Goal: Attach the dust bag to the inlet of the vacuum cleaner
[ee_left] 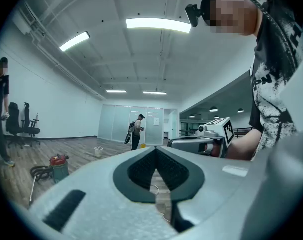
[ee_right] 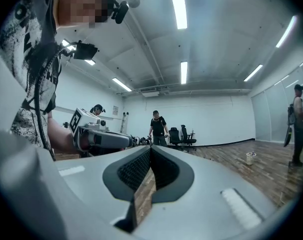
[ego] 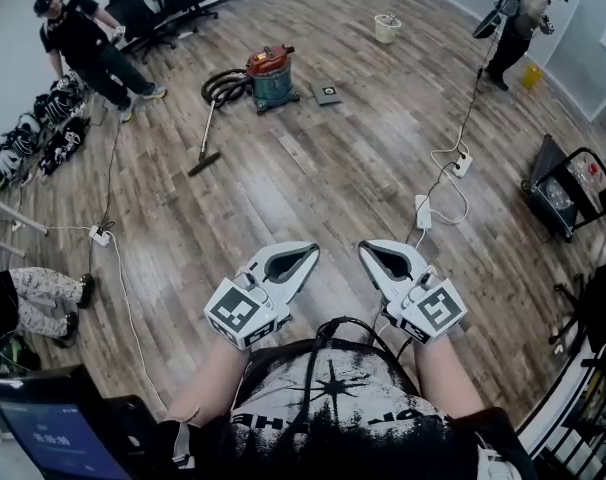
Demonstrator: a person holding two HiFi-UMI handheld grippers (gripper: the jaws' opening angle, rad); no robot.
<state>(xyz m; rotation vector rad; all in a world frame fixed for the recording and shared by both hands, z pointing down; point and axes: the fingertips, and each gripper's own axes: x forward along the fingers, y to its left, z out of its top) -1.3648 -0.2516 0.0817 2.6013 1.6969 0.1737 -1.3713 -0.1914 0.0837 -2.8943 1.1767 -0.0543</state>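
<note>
A red-lidded teal vacuum cleaner (ego: 270, 76) stands far off on the wooden floor, with its black hose (ego: 223, 86) coiled at its left and a wand with floor nozzle (ego: 205, 144) lying in front. A flat grey dust bag (ego: 328, 94) lies on the floor just right of it. My left gripper (ego: 312, 251) and right gripper (ego: 365, 249) are held level side by side close to my chest, both shut and empty. The vacuum cleaner (ee_left: 59, 167) shows small at the lower left of the left gripper view, beyond the shut left gripper (ee_left: 155, 150). The right gripper (ee_right: 150, 149) points at the room's far wall.
One person (ego: 83, 43) stands at the back left by office chairs (ego: 163, 3), another person (ego: 523, 13) at the back right. A white bucket (ego: 387, 28), power strips with cables (ego: 423, 211), a black cart (ego: 573, 193) and seated legs (ego: 43, 298) surround the floor.
</note>
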